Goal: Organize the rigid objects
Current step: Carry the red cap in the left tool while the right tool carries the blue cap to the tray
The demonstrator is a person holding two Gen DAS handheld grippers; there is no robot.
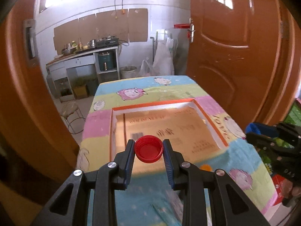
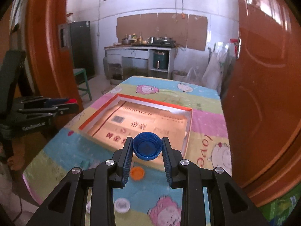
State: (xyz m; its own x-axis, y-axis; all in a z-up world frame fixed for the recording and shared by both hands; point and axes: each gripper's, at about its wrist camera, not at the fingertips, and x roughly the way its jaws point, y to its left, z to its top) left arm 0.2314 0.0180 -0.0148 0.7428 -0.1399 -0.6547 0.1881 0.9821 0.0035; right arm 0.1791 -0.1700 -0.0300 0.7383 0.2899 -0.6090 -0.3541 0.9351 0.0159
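Your surface [image 1: 131, 86], under its sheep-print cloth, fills the middle of both views, with the shallow orange-rimmed box [image 1: 152, 104] open at its centre. You are in the carrying step. Your left gripper [image 1: 149, 148] is clamped on a red cap [image 1: 148, 149] at lower centre, your right gripper [image 2: 147, 147] on a blue cap [image 2: 147, 147]. Next, bring each over the box floor and part the jaws. An orange cap [image 2: 137, 172] and a white cap [image 2: 122, 205] lie loose on the cloth.

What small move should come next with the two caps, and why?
Probably carry both forward over the box and lower them. The left gripper grips the red cap, the right gripper the blue cap; the box looks empty.
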